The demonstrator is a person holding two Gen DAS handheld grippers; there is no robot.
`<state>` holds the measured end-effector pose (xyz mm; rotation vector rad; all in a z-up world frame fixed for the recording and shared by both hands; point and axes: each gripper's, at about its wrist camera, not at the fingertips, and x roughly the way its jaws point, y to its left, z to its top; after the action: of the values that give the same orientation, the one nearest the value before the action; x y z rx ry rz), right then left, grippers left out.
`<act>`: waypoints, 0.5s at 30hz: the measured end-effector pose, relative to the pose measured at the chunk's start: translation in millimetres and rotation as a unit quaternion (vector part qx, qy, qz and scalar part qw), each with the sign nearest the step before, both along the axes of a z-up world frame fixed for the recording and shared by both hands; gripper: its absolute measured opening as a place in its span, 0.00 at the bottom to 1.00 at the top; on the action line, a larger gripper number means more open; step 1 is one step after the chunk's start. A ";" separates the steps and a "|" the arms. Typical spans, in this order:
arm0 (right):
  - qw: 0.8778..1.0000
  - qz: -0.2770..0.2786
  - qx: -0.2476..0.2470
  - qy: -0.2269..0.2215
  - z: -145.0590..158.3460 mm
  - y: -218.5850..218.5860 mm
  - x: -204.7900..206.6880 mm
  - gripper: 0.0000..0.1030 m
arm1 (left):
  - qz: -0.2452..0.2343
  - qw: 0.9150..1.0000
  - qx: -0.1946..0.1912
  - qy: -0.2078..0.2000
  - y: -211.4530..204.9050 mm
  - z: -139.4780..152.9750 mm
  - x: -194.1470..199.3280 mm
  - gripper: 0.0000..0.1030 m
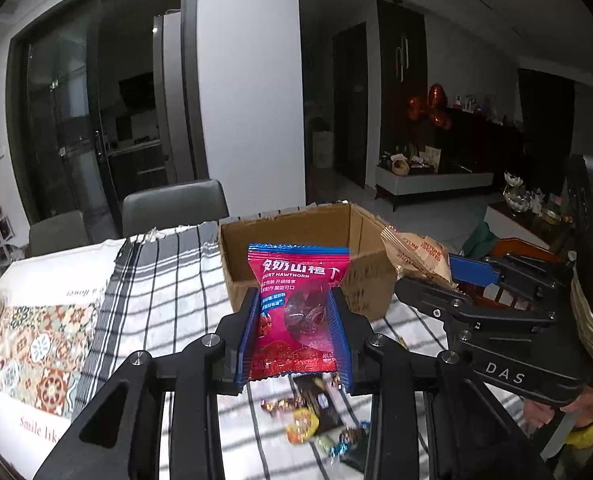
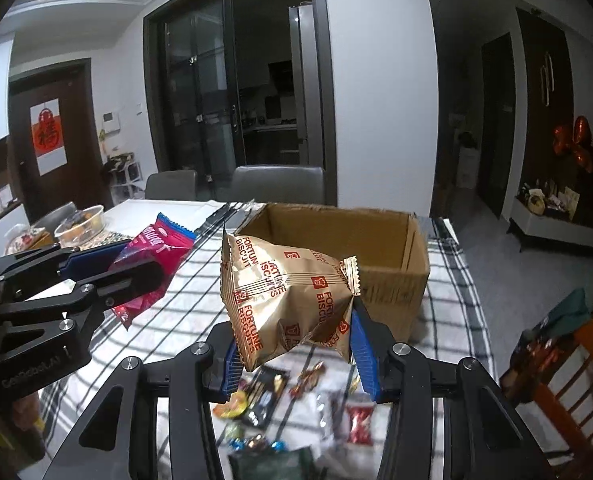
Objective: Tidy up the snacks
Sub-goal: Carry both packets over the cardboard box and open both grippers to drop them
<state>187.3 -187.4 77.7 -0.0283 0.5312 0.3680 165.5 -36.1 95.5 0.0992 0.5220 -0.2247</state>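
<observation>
Two grippers: the left gripper [image 1: 294,334] and the right gripper [image 2: 294,346], each raised above the counter [image 1: 168,280] with one packet apiece.
Left jaws: narrow, pressed on both sides of one red hawthorn packet [image 1: 298,308], which stands upright between the blue pads.
Right jaws: somewhat wider, clamped on one gold biscuit packet [image 2: 286,300], crumpled and puffed, printed "Fortune Biscuits".
One cardboard box [image 2: 376,276]: open at the top, standing on the checked cloth [image 1: 156,292] just beyond both packets; its inside looks bare as far as the right wrist view shows.
Packets and box: both held packets are in the air on the near side of the box, neither inside it.
Loose snacks [image 2: 296,408]: a blurred scatter of small wrapped sweets and sachets lies on the cloth below the grippers; too smeared to count, though at least one red-and-white sweet and one dark sachet show.
Two grey chairs [image 2: 276,184]: at the far edge of the counter.
One clear bowl [image 2: 80,224]: with food in it, at the far left of the counter, well apart from the box.
One patterned mat [image 1: 36,344]: beside the checked cloth, on its left.
</observation>
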 end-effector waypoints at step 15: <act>1.000 0.000 -0.014 0.025 15.8 -7.7 89.0 0.46 | -0.017 0.999 -0.004 0.035 -10.0 9.8 94.8 0.32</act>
<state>276.3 -195.1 93.5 -0.0459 0.5852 0.3618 260.3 -46.0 105.3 0.0931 0.5894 -0.2648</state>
